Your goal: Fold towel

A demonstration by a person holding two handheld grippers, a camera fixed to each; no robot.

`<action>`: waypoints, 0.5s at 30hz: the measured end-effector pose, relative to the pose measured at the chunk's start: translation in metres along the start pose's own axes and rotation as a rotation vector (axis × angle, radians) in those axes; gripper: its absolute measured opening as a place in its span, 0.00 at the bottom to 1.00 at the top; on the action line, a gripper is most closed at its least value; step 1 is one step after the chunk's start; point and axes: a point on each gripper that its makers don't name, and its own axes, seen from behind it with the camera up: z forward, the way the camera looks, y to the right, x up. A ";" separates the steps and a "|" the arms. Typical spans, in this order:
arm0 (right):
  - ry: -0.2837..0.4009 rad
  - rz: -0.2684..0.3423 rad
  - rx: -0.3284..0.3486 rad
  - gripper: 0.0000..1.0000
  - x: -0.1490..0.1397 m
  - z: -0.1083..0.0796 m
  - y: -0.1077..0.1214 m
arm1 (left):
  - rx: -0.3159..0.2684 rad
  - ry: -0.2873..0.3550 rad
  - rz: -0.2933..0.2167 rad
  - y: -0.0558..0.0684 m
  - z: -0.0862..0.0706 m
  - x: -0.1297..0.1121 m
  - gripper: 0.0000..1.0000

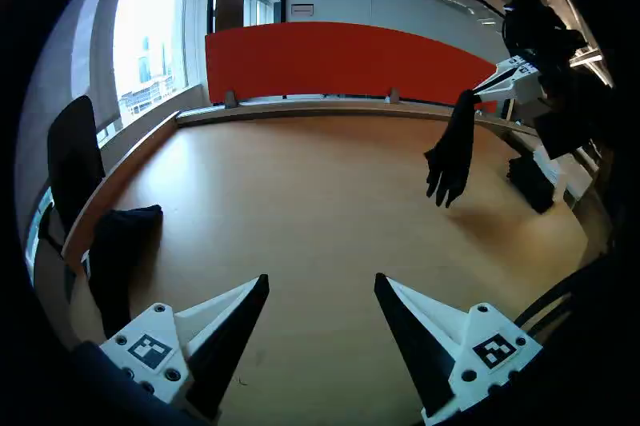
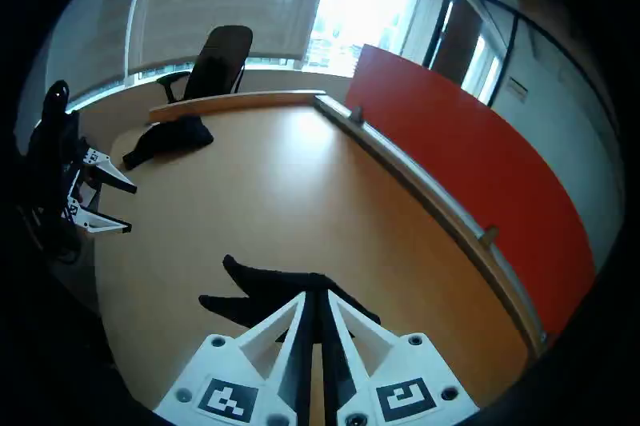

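Pale wooden desktop (image 1: 320, 186) runs to a long red partition panel (image 1: 344, 62) on the far side. A bright window (image 1: 148, 34) and a black office chair (image 1: 72, 158) stand at the left.

Item under task: a limp black fabric piece (image 1: 450, 156). It hangs from the right gripper (image 1: 474, 93) at the far right of the desk, clear of the surface, with its shadow on the wood below. The lower edge splits into finger-like lobes, so it reads more like a glove than a towel; which it is cannot be settled. Judgement: it is held by one end so that it drapes straight before being laid out flat.

Right gripper (image 2: 314, 304): jaws drawn together to a bare slit, both fingers pinching the black fabric piece (image 2: 268, 292), which spreads out beyond the tips.

Left gripper (image 1: 321, 280): jaws spread wide, nothing between them, touching nothing – only bare wood ahead. The right gripper view confirms this, with the left gripper (image 2: 131, 207) parted and empty at the near left edge. Judgement: it is held ready to take a free end.

Other cloth: a crumpled dark cloth heap (image 1: 120, 254) lies at the left edge of the desk, well apart from both grippers – a dark stack (image 1: 532, 180) sits at the far right.
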 end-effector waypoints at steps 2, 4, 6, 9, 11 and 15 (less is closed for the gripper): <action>-0.003 0.006 -0.011 0.05 -0.002 -0.006 0.008 | -0.005 0.000 0.003 0.001 0.001 0.001 0.98; -0.009 0.010 -0.020 0.04 -0.005 -0.011 0.015 | -0.009 0.000 0.007 0.001 0.002 0.002 0.98; -0.017 0.012 -0.031 0.04 -0.009 -0.017 0.023 | -0.014 -0.001 0.012 0.002 0.003 0.004 0.98; -0.032 0.017 -0.046 0.05 -0.016 -0.026 0.035 | -0.022 0.000 0.018 0.004 0.004 0.006 0.98; -0.045 0.024 -0.056 0.05 -0.023 -0.032 0.044 | -0.027 -0.001 0.021 0.005 0.005 0.007 0.98; -0.070 0.040 -0.075 0.05 -0.037 -0.042 0.062 | -0.036 -0.003 0.029 0.008 0.007 0.008 0.98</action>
